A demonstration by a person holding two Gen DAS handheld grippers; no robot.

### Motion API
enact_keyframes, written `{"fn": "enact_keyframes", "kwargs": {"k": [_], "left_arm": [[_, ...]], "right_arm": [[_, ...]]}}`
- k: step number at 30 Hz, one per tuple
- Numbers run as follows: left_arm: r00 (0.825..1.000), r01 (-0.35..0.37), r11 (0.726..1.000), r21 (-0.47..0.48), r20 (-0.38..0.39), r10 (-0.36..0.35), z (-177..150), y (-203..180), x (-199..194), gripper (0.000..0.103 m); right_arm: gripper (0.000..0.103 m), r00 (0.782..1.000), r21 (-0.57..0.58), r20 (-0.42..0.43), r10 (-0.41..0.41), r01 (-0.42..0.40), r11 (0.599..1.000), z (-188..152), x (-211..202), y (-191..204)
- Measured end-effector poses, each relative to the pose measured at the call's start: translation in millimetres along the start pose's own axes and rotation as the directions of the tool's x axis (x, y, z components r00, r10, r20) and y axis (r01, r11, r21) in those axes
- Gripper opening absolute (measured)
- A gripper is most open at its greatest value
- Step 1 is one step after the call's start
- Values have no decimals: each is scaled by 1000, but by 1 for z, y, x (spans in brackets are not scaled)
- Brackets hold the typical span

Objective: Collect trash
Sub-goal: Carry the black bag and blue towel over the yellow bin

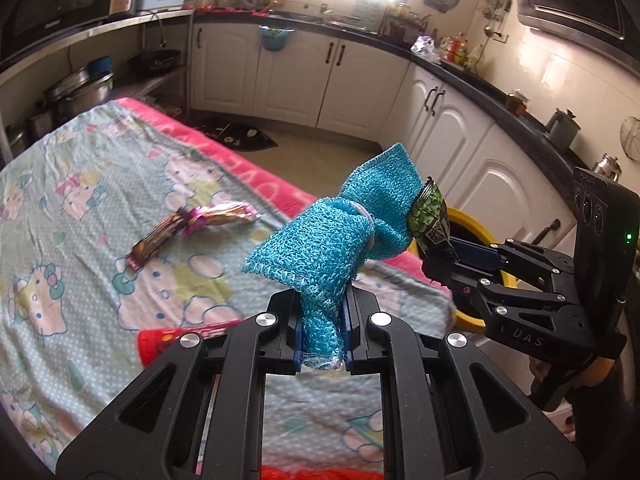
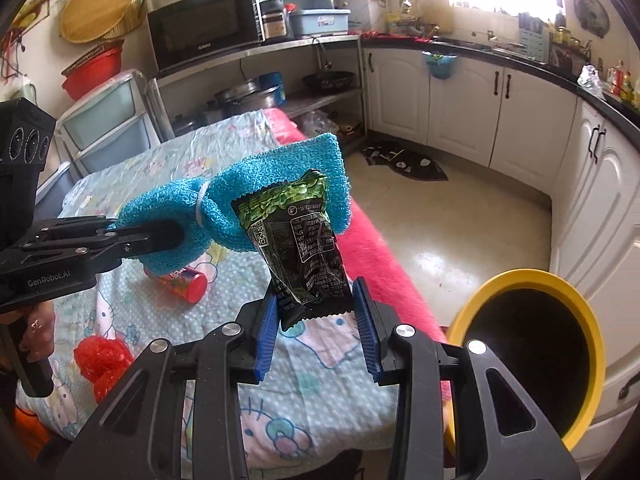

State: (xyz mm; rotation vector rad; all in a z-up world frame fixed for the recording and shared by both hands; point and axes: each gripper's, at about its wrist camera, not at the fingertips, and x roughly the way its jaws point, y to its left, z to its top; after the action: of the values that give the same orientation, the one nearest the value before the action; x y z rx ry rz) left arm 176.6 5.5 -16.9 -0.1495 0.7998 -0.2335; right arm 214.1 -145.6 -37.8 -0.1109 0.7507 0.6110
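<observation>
Surface: a table [image 1: 80, 184] under a cartoon-cat cloth with a pink border; on it lie a crumpled snack wrapper [image 1: 188, 228], a red can [image 2: 186, 282] on its side and a red plastic bag [image 2: 102, 362].
Room: a kitchen with white cabinets [image 2: 460, 100], a dark counter and a microwave [image 2: 204, 24] on a steel shelf.
Bin: a yellow-rimmed trash bin [image 2: 532, 354] stands just beside the table, on my right.
Blue cloth: a blue mesh cloth [image 1: 340, 232], tied in the middle with a white band, in the air above the table.
Green packet: a green and black snack packet [image 2: 304, 240], wrinkled (printed side toward my camera), also in the air.
Left jaws: my left gripper [image 1: 322, 336] is almost closed, pinching the cloth's lower end.
Right jaws: my right gripper [image 2: 316, 320] is partly open, holding the packet by its bottom edge.
</observation>
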Motion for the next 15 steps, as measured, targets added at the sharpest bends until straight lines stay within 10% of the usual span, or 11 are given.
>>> {"fn": "enact_keyframes", "kwargs": {"k": [15], "left_arm": [[997, 70, 996, 55, 29, -71, 12, -52, 5, 9]], "right_arm": [[34, 995, 70, 64, -79, 75, 995, -10, -47, -32]]}}
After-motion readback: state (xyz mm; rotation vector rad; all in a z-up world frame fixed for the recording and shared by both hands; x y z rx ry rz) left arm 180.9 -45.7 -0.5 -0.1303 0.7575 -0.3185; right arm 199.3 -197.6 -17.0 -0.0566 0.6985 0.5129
